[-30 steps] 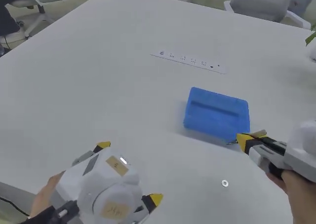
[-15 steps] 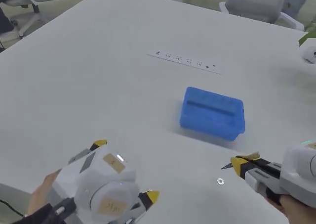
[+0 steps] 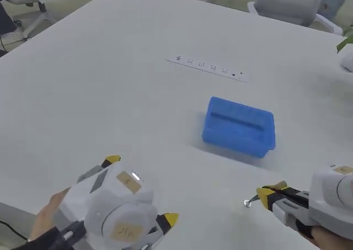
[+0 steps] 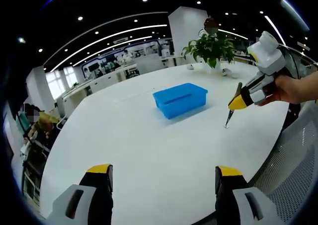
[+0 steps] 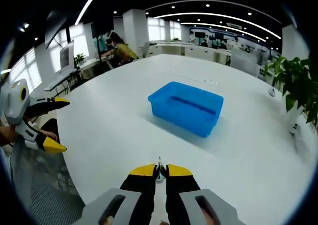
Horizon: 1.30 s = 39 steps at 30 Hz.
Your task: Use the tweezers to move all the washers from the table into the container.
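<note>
Right tool [image 3: 270,192], yellow-tipped jaws pinched on slim metal tweezers [image 4: 229,118]: long axis slopes from the jaws down to the white tabletop [image 3: 110,84], point aimed leftward in the head view and ending at a small silvery washer [image 3: 247,203]; contact cannot be told. The washer lies flat on the tabletop, near the blue rectangular plastic container [image 3: 238,127] on the person's side. Left tool [image 3: 142,190]: jaws spread wide, holding nothing, above the tabletop's near left.
</note>
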Each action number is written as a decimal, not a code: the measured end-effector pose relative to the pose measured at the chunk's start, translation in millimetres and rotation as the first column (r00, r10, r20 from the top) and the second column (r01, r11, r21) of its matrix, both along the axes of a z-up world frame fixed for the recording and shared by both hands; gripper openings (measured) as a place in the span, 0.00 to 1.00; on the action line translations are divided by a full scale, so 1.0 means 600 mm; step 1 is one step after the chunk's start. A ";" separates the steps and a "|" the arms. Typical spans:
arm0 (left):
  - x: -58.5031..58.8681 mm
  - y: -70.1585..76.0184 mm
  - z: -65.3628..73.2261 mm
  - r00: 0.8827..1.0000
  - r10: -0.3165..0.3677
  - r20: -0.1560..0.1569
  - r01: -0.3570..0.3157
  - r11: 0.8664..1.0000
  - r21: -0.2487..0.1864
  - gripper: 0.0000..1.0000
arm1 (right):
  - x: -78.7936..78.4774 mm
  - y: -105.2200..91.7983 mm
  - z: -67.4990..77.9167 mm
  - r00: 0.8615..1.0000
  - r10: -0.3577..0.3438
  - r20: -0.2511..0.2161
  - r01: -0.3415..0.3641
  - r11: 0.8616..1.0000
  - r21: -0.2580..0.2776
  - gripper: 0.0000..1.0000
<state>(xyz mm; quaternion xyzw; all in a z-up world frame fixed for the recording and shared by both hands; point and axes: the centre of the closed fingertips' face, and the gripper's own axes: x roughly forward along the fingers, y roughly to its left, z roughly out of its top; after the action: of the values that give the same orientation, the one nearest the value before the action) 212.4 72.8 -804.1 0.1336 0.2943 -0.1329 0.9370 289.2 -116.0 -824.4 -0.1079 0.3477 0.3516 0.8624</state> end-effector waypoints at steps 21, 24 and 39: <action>-0.001 0.001 -0.002 1.000 -0.001 -0.008 0.001 1.000 0.003 0.86 | 0.012 0.009 -0.004 0.999 0.023 0.026 -0.023 0.999 -0.032 0.01; -0.001 0.001 -0.002 1.000 -0.001 -0.006 0.001 1.000 0.004 0.86 | 0.013 0.008 -0.004 1.000 0.020 0.024 -0.019 0.999 -0.033 0.01; -0.002 0.000 -0.005 1.000 -0.004 -0.015 0.004 1.000 0.009 0.86 | 0.050 0.008 0.053 0.998 -0.030 0.062 0.028 0.999 0.040 0.01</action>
<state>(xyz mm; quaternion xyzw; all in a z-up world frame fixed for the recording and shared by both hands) 211.4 72.9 -806.9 0.1374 0.3016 -0.1344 0.9339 319.0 -111.4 -792.8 -0.0970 0.3151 0.3423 0.8799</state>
